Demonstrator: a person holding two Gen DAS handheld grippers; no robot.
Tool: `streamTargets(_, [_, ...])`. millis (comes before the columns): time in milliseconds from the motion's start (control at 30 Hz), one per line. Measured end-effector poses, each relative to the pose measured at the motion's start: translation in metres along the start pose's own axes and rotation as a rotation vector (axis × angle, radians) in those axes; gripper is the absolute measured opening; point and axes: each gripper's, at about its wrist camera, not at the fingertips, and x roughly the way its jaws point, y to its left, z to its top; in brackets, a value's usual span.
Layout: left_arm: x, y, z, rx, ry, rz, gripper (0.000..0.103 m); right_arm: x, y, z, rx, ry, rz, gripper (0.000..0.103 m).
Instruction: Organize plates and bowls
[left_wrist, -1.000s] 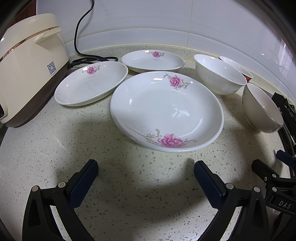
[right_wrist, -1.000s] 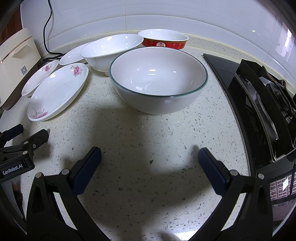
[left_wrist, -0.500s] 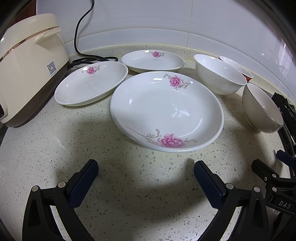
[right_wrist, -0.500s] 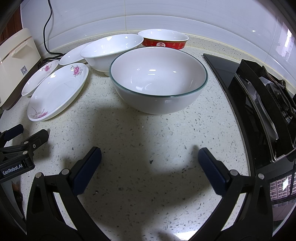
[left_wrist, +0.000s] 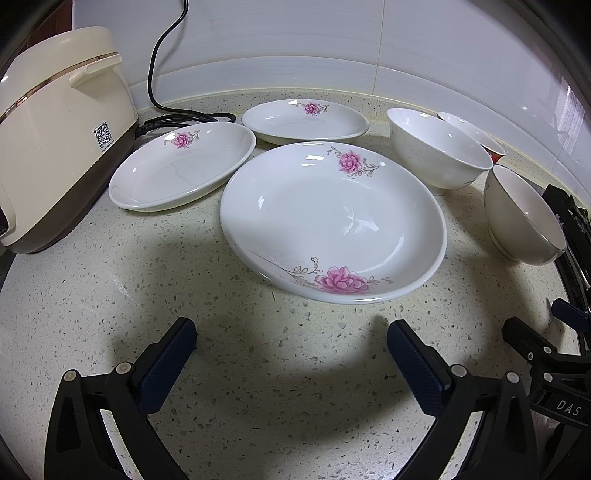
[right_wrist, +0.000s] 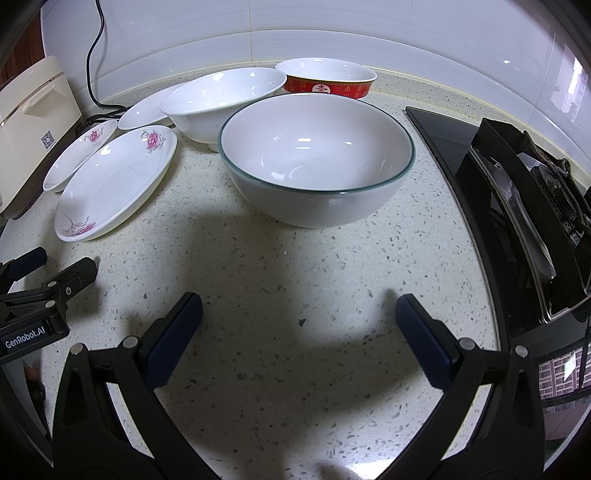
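Note:
Three white plates with pink flowers lie on the speckled counter: a large plate (left_wrist: 332, 221) straight ahead, a plate (left_wrist: 181, 166) to its left and one (left_wrist: 304, 120) behind. My left gripper (left_wrist: 291, 332) is open and empty, just short of the large plate. A green-rimmed white bowl (right_wrist: 316, 158) stands ahead of my right gripper (right_wrist: 299, 306), which is open and empty. Behind it stand a plain white bowl (right_wrist: 221, 99) and a red bowl (right_wrist: 327, 81). The large plate also shows in the right wrist view (right_wrist: 114, 181).
A cream rice cooker (left_wrist: 55, 129) with a black cord (left_wrist: 166, 55) stands at the left. A black gas stove (right_wrist: 524, 206) lies along the right. A tiled wall runs behind. The other gripper's body (right_wrist: 33, 299) shows at the left edge of the right wrist view.

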Motion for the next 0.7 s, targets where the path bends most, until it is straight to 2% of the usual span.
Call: streamTargets(700, [0.0000,0.0000,0.0000,0.000,0.000,0.000,0.103,-0.0006,0.0010,-0.0009,0.017,0.001,-0.014,0.103])
